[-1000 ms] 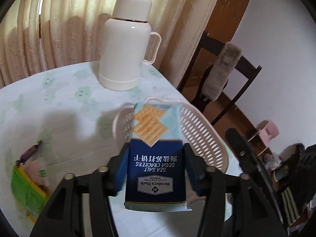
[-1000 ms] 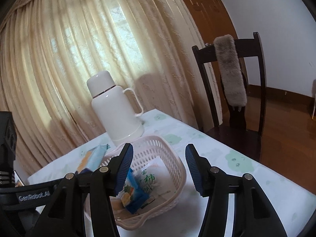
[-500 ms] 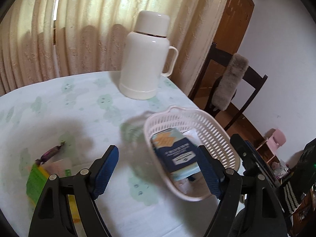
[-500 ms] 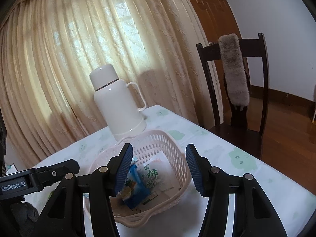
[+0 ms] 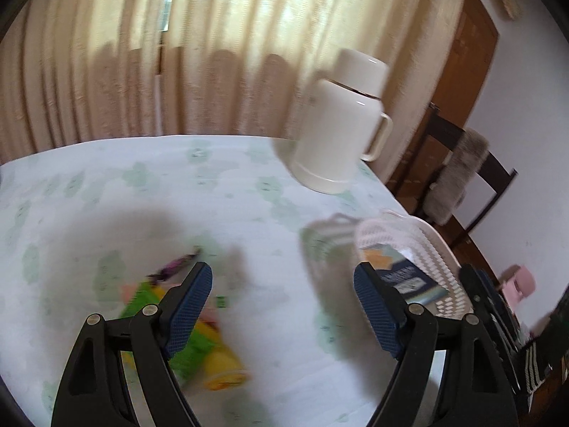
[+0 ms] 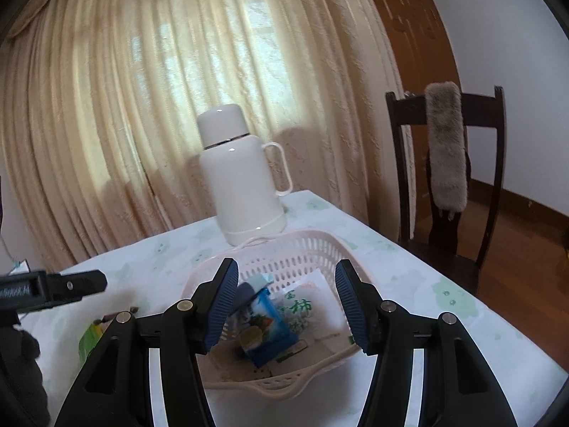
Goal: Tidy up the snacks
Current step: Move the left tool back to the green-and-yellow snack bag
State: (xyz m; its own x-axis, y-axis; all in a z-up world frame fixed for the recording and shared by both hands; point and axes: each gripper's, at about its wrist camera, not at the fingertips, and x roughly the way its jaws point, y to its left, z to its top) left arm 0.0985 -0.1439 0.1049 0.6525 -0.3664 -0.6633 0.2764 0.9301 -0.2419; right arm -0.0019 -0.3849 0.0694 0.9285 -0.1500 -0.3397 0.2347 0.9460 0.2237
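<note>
in the left wrist view, which is blurred by motion, the left gripper (image 5: 282, 299) is seen over the tablecloth (image 5: 142, 195) with its blue-padded fingers (image 5: 188, 307) standing wide apart; the jaws have just been opening, and only bare cloth is seen between them. a small heap of loose snacks (image 5: 199, 338), green and yellow packets with a purple-wrapped sweet (image 5: 174, 267) at its far edge, is found on the cloth at the left finger and partly hidden behind it. the white basket (image 5: 426, 245) is seen to the right, just past the right finger, and the blue cracker pack (image 5: 405, 277) is lying inside it. the white thermos (image 5: 341, 124) is standing upright at the far side of the table, before the curtain (image 5: 177, 53).

in the right wrist view, the right gripper (image 6: 286, 300) is held just above the near rim of the basket (image 6: 277, 384), its fingers (image 6: 350, 307) apart and closed on nothing. inside the basket a blue snack packet (image 6: 263, 327) is propped at a tilt against a white packet with green characters (image 6: 309, 306). the thermos (image 6: 242, 178) is standing just behind the basket. the dark body of the other gripper (image 6: 53, 288) is seen at the left edge, above the table, and green packets (image 6: 90, 334) are lying on the cloth below it. a dark wooden chair (image 6: 448, 185) with a grey furry cover is placed beside the table on the right.
</note>
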